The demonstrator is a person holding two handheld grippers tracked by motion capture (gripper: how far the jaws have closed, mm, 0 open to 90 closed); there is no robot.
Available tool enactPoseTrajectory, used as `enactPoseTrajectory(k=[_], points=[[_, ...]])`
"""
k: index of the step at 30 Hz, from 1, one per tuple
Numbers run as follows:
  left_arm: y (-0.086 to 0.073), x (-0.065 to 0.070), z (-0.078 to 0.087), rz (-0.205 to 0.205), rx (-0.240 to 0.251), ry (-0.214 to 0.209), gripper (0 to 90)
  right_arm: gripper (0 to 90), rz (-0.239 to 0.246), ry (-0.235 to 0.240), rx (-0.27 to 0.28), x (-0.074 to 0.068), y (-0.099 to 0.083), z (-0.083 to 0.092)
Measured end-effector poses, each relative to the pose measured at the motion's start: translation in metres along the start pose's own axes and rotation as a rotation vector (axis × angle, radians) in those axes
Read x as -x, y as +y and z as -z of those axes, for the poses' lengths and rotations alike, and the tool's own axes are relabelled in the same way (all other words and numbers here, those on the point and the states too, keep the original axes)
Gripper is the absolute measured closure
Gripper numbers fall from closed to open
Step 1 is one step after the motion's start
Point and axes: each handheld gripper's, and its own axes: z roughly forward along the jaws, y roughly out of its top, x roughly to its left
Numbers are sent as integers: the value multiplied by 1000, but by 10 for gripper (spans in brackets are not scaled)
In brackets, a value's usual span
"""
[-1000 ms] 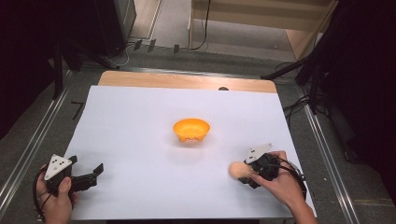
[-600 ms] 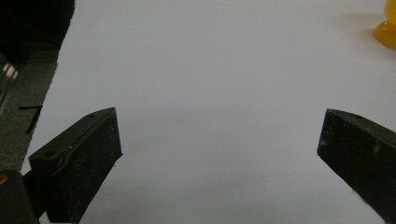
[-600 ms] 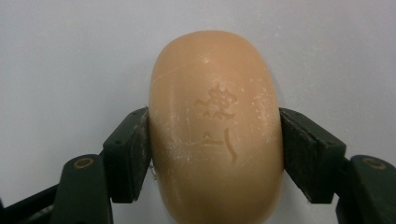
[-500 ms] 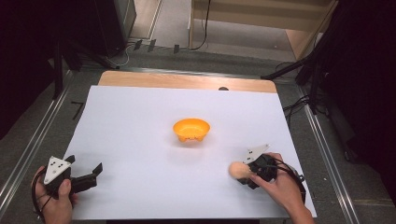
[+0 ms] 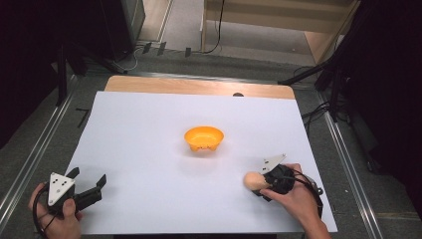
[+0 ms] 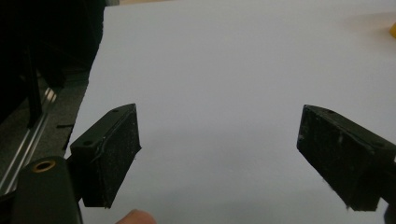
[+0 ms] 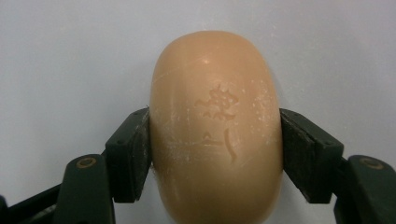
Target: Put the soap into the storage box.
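Observation:
A peach-coloured oval soap bar (image 5: 253, 180) with embossed marks lies low over the white sheet at the front right. My right gripper (image 5: 257, 185) is shut on it; in the right gripper view the two black pads press the soap bar (image 7: 215, 126) on both sides, right gripper (image 7: 215, 151). An orange bowl (image 5: 204, 138) stands near the middle of the sheet, apart from both grippers. My left gripper (image 5: 88, 177) rests open at the front left corner, held by a hand. In the left gripper view its jaws stand wide apart, left gripper (image 6: 219, 149), over bare white sheet.
The white sheet (image 5: 149, 124) covers most of the table, with a wooden strip (image 5: 199, 85) bare along the far edge. Metal rails run along both sides. A sliver of the orange bowl (image 6: 393, 31) shows at the left gripper view's right edge.
My left gripper has drifted a little to the left and toward the near edge. The right gripper and the soap bar have stayed in place.

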Motion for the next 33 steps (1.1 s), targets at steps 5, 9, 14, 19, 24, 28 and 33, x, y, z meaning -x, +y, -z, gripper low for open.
enactPoseTrajectory(k=[5, 9, 14, 19, 24, 28, 33], points=[[1, -3, -2, 25, -5, 4, 138, 327, 3, 5, -5, 2, 4, 0], [2, -3, -4, 20, -21, 9, 135, 328, 13, -2, -5, 3, 11, 2], [2, -4, -6, 33, -44, 2, 135, 328, 46, 1, 26, 7, 23, 12], [2, -4, -6, 30, -42, -4, 135, 327, 79, 3, 39, 11, 36, 19], [3, -4, -6, 32, -46, -6, 135, 327, 114, 8, 34, 13, 54, 25], [3, -5, -7, 28, -48, -7, 124, 327, 132, 9, 36, 13, 64, 27], [4, -5, -8, 25, -45, -9, 121, 327, 157, 10, 45, 16, 81, 29]])
